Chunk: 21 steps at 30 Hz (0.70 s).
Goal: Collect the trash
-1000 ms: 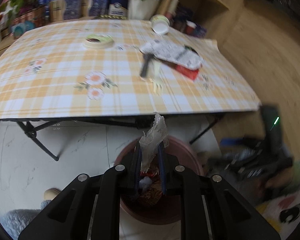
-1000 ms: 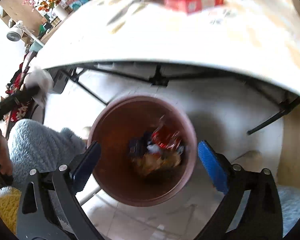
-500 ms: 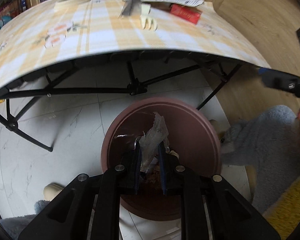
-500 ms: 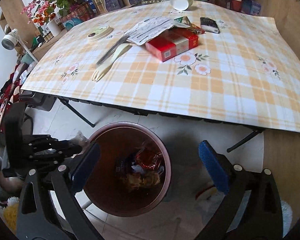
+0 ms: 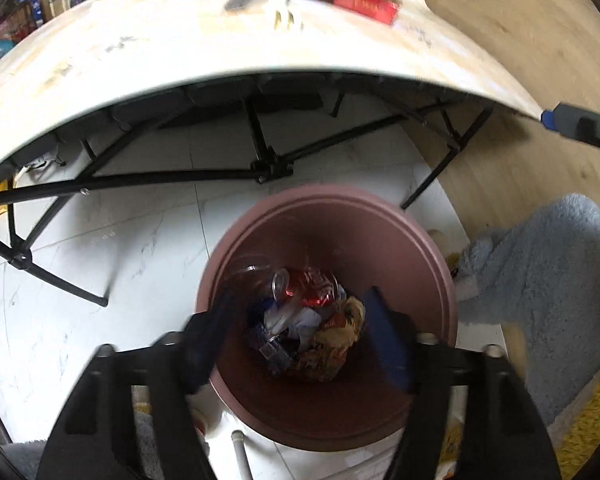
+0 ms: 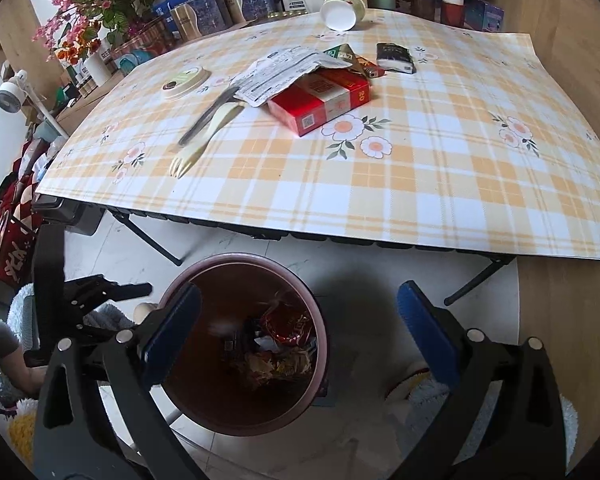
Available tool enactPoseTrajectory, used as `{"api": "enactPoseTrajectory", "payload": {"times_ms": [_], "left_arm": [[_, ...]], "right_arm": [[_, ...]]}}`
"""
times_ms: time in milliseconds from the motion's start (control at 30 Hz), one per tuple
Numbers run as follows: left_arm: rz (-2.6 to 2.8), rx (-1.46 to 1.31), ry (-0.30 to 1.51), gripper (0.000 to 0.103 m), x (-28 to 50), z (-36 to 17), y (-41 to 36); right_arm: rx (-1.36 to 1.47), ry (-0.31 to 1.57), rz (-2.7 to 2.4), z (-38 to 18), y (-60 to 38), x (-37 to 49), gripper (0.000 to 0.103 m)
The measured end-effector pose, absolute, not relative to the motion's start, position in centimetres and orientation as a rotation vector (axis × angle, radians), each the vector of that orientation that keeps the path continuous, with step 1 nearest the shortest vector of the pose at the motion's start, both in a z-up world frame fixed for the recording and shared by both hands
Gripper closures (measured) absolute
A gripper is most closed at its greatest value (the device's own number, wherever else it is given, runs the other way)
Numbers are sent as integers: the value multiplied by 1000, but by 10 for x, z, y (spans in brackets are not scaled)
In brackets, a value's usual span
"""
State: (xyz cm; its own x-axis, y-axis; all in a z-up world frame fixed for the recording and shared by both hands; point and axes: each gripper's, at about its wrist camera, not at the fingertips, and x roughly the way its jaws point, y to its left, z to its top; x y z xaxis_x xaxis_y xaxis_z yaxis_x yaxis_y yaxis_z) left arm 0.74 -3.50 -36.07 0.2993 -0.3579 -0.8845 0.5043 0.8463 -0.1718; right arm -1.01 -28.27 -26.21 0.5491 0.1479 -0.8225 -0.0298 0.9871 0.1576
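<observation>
My left gripper (image 5: 300,336) is open and empty right above the brown bin (image 5: 428,248), which holds several wrappers (image 5: 312,312). My right gripper (image 6: 300,332) is open and empty, above the bin (image 6: 300,280) and in front of the table. On the plaid tablecloth (image 6: 420,168) lie a red carton (image 6: 320,100) partly under a crumpled paper (image 6: 284,72), a pale fork (image 6: 208,140), a dark knife (image 6: 208,116), a black packet (image 6: 396,58) and a tipped white cup (image 6: 340,10). The left gripper also shows in the right wrist view (image 6: 88,300).
A round lid (image 6: 186,80) lies on the table's left part. Boxes, tins and flowers (image 6: 100,12) line the back shelf. Black folding table legs (image 5: 260,168) stand behind the bin. A blue fluffy slipper (image 5: 540,280) is to the bin's right.
My left gripper has opened and the crumpled clear wrapper it held has dropped into the bin. My right gripper has risen and now looks over the tabletop.
</observation>
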Motion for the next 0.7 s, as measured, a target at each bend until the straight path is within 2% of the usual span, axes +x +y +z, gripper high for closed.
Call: {"api": "enactPoseTrajectory", "payload": {"times_ms": [100, 233, 467, 700], "left_arm": [[-539, 118, 1091, 18, 10, -350, -28], [-480, 51, 1002, 12, 15, -325, -14], [-356, -70, 749, 8, 16, -265, 27], [-274, -141, 692, 7, 43, -227, 60]], "right_arm": [[140, 978, 105, -259, -283, -7, 6], [121, 959, 115, -251, -281, -4, 6], [130, 904, 118, -228, -288, 7, 6], [135, 849, 95, -205, -302, 26, 6]]}}
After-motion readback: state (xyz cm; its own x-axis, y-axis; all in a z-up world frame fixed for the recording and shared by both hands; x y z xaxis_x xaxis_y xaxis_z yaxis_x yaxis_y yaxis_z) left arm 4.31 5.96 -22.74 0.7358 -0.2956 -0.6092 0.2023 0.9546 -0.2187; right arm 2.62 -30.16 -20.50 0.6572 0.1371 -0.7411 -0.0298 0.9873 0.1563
